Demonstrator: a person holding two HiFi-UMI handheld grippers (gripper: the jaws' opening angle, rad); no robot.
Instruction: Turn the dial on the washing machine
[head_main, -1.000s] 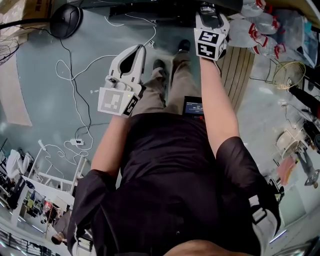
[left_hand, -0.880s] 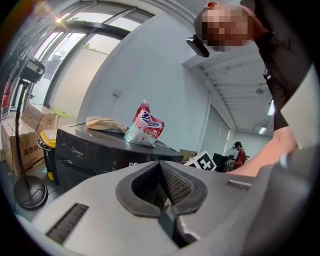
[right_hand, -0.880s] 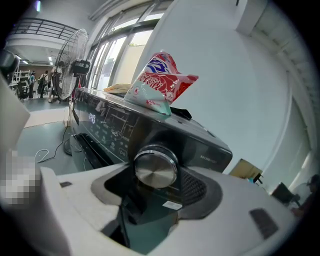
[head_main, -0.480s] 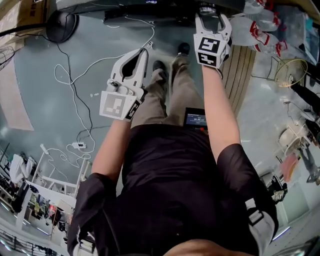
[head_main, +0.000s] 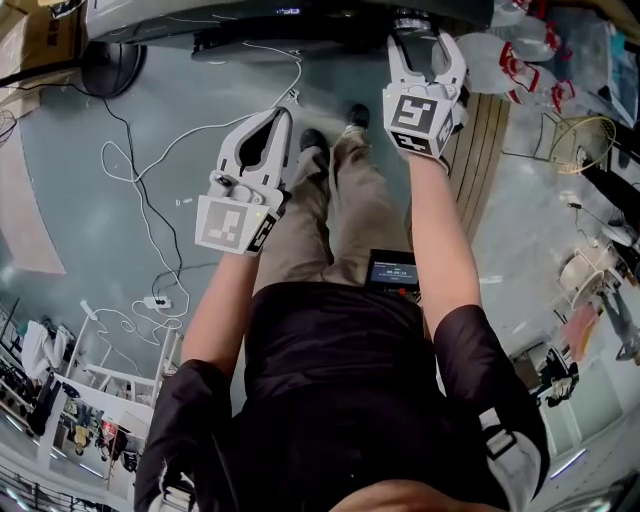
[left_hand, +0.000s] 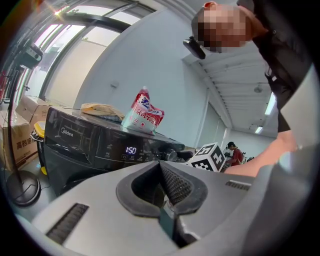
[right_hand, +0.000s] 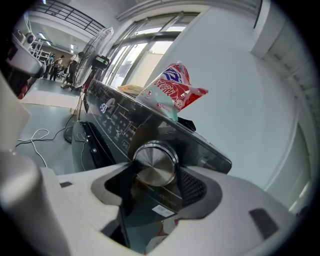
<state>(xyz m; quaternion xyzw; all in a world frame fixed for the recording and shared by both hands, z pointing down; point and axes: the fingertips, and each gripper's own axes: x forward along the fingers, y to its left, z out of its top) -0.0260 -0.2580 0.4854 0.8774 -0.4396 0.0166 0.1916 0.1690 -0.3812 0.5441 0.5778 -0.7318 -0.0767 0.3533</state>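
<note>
A red-and-white pouch (left_hand: 145, 112) lies atop the washing machine (left_hand: 82, 142).

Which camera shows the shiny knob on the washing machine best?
The right gripper view: the knob fills the gap between the fingers. The left gripper view shows it tiny; the head view barely catches it.

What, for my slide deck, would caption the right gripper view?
Right gripper closed on the silver dial of the washing machine, a red-and-white pouch lying on top.

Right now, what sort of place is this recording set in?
Probably a lab or workshop test space, not a home laundry: a dark washing machine with a detergent pouch on top, loose cables across a bare floor, and cardboard boxes beside the machine.
</note>
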